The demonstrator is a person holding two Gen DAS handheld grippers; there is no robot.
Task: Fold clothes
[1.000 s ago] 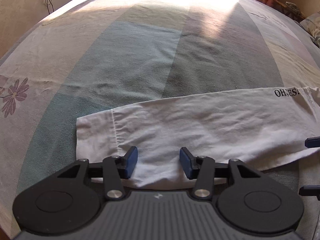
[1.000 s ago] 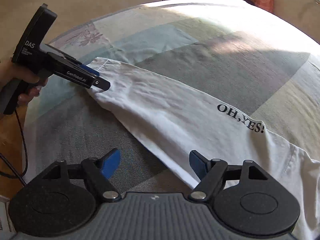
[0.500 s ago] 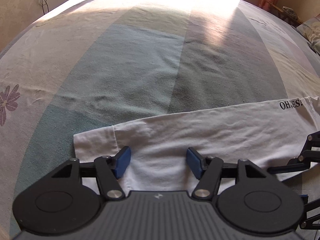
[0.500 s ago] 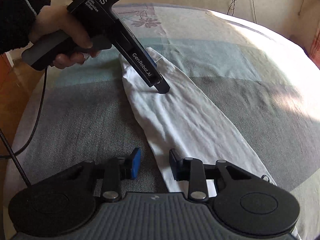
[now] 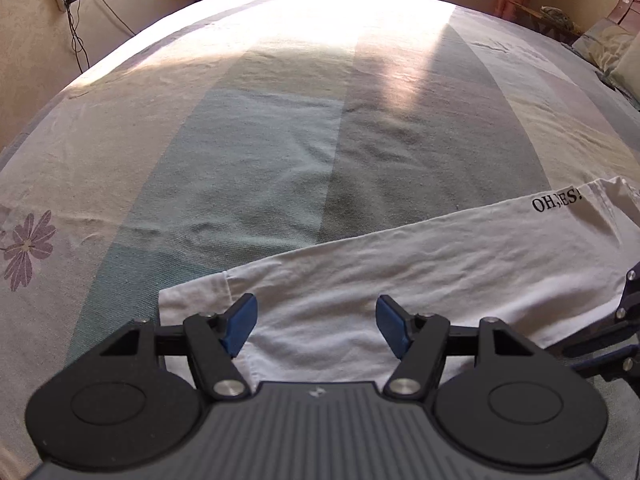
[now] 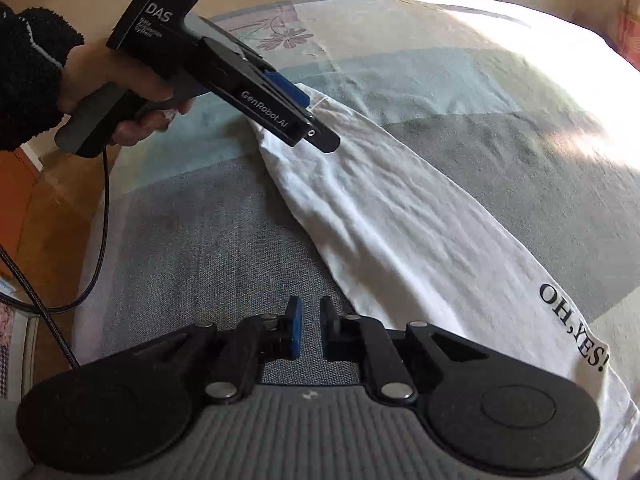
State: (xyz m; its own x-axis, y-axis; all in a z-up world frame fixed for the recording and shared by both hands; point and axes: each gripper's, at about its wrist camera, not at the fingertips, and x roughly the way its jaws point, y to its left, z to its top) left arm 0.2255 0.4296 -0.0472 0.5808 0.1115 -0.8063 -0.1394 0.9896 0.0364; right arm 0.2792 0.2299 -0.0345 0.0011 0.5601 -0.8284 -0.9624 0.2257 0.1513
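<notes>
A white shirt (image 5: 400, 280) with the black print "OH,YES!" (image 5: 556, 201) lies folded into a long strip across the bed. My left gripper (image 5: 316, 326) hovers open over the strip's left end, its blue pads (image 5: 240, 324) wide apart above the cloth. The right wrist view shows the same shirt (image 6: 400, 220) running diagonally, with the left gripper (image 6: 316, 124) at its far end. My right gripper (image 6: 310, 330) is closing beside the shirt's near edge. Only a narrow gap is left between its pads, and just grey bedsheet shows through it.
The bed is covered by a patchwork sheet (image 5: 280, 140) in grey, teal and cream, with a purple flower print (image 5: 28, 248). A hand in a black fleece sleeve (image 6: 28, 72) holds the left gripper, and a cable (image 6: 100, 216) hangs off the bed's edge. Pillows (image 5: 612, 52) lie far right.
The right gripper's jaws have gone from wide open to nearly together, and its view has swung along the shirt. The left gripper opened a little wider over the shirt's end.
</notes>
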